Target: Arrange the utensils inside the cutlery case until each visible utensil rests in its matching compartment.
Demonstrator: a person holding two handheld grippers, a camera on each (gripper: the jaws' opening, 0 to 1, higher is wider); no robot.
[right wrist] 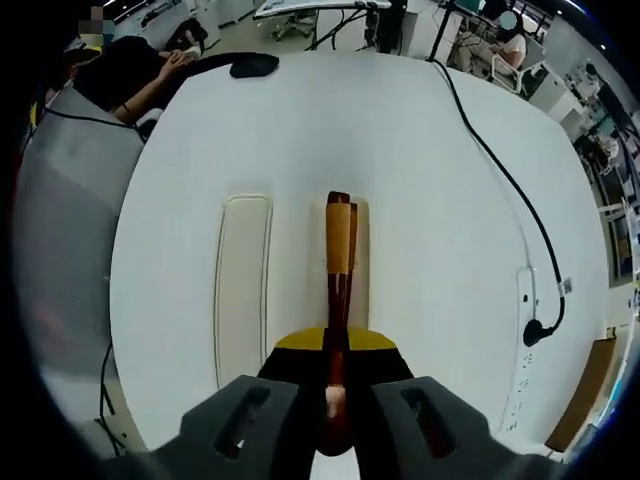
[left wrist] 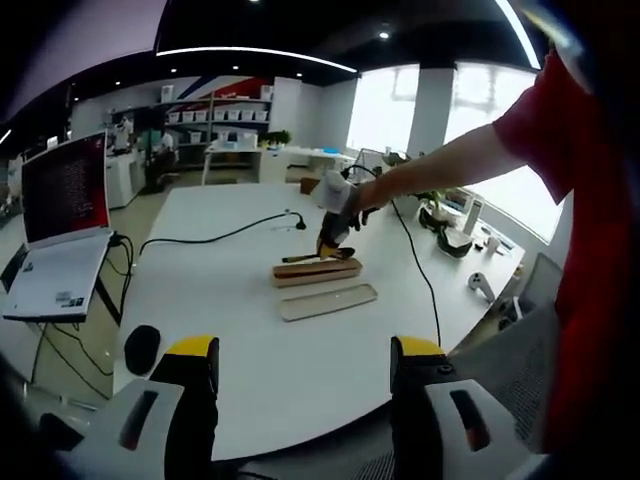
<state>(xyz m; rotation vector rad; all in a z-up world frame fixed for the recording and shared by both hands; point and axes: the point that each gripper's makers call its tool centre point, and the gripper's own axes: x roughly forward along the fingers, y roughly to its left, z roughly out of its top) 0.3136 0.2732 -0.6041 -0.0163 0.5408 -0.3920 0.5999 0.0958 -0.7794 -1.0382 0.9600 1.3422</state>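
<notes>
Right gripper (right wrist: 335, 385) clamps wooden utensil (right wrist: 338, 262) over case (right wrist: 358, 262); apparently mid-table (right wrist: 430, 200).

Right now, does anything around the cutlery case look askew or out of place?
Nothing looks spilled or damaged. The lid lies flat beside the cutlery case, roughly parallel to it. The right gripper holds a wooden utensil lengthwise over the case, not yet resting in a compartment. The left gripper hangs back near the table edge.

One utensil (right wrist: 338, 262), one case (left wrist: 317, 271), one lid (right wrist: 243, 285).
</notes>
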